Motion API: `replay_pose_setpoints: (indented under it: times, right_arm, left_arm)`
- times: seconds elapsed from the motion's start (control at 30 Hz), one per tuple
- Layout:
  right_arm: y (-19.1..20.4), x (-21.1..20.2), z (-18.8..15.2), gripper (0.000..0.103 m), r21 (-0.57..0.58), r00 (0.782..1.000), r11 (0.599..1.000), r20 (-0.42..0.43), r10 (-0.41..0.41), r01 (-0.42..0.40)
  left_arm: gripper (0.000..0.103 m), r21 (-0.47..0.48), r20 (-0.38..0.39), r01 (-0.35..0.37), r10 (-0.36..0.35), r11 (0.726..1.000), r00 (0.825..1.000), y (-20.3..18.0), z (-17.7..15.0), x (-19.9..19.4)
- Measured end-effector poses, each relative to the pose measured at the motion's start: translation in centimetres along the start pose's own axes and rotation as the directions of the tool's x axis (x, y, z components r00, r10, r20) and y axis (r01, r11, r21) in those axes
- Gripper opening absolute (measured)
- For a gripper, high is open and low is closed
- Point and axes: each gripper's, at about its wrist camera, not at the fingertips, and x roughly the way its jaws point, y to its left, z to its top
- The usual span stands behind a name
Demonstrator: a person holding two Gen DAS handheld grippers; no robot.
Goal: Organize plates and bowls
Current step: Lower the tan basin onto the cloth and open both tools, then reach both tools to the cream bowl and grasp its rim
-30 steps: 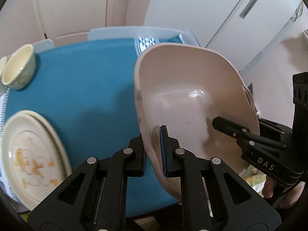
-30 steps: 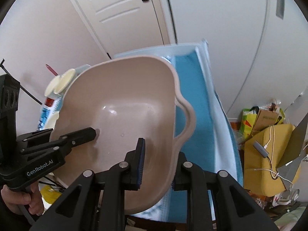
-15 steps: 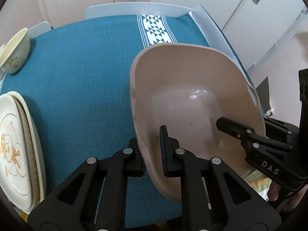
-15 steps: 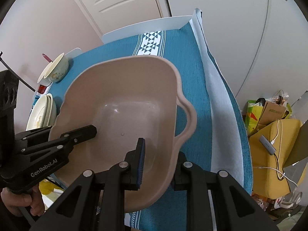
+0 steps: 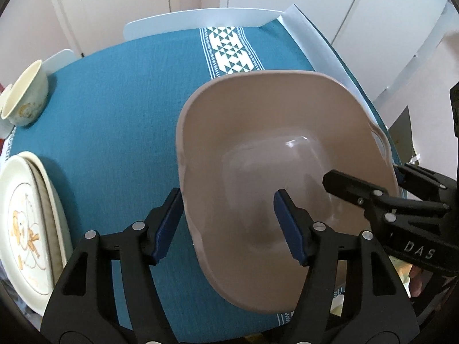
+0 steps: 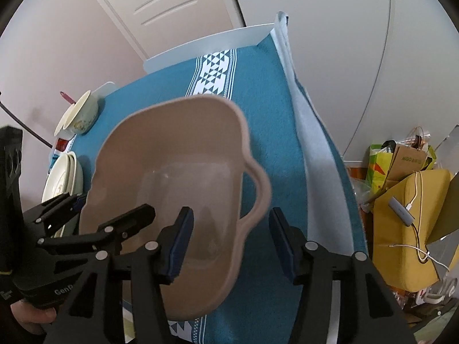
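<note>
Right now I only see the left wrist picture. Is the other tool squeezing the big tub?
Observer: No. The right tool is opening. The handle of the tub sits between its pads, and neither presses it.
Operator: Is anything hiding behind the little bowl?
Observer: Yes, a pink stick pokes up behind the bowl.
Operator: What's past the table's right side?
Observer: A yellow case with white cables lying on it.
</note>
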Motion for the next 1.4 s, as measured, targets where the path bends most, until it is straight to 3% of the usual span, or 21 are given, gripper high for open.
replay_pose_setpoints:
  times: [0.43,0.67,0.73,0.83,0.87,0.97,1.03,1.13,1.27,1.4]
  right_arm:
    - [0.4,-3.6,0.6,0.05,0.0,0.998,0.999,0.044,-0.045,0.045]
    - [2.6,-9.0,2.0,0.05,-0.063,0.989,0.995,0.13,-0.07,0.078]
    - [4.4,-10.4,3.4,0.055,-0.108,0.987,0.992,0.158,-0.042,0.059]
    - [6.9,-11.2,5.2,0.097,-0.167,0.983,0.986,0.183,0.008,0.023]
    - [8.2,-11.4,6.1,0.101,-0.196,0.981,0.981,0.192,0.034,0.004]
    - [11.6,-11.2,8.1,0.102,-0.282,0.975,0.959,0.206,0.086,-0.025]
    - [13.7,-10.7,9.4,0.102,-0.323,0.973,0.945,0.203,0.113,-0.043]
    - [17.4,-9.1,11.8,0.102,-0.371,0.972,0.926,0.184,0.144,-0.067]
    - [21.2,-5.9,14.6,0.102,-0.392,0.987,0.919,0.13,0.096,-0.037]
    - [24.9,-3.0,16.9,0.102,-0.409,0.992,0.912,0.107,0.072,-0.022]
  left_arm:
    - [0.062,0.031,0.016,-0.036,0.035,0.999,0.999,0.4,-0.6,-3.3]
    - [0.063,-0.015,0.105,-0.083,0.084,0.996,0.991,2.7,-0.9,-9.7]
    - [0.066,-0.062,0.16,-0.105,0.113,0.993,0.981,4.2,-0.7,-12.9]
    - [0.096,-0.143,0.227,-0.157,0.187,0.977,0.956,6.5,-0.3,-16.3]
    - [0.099,-0.166,0.25,-0.172,0.21,0.971,0.945,7.3,-0.2,-17.3]
    - [0.1,-0.237,0.284,-0.218,0.282,0.947,0.916,10.5,0.2,-19.8]
    - [0.1,-0.276,0.276,-0.242,0.318,0.93,0.907,12.7,0.9,-20.4]
    - [0.1,-0.314,0.256,-0.243,0.328,0.918,0.909,16.4,2.1,-20.9]
    - [0.1,-0.356,0.236,-0.254,0.35,0.899,0.907,21.7,3.6,-20.9]
    - [0.1,-0.387,0.2,-0.233,0.328,0.892,0.923,26.3,5.0,-19.5]
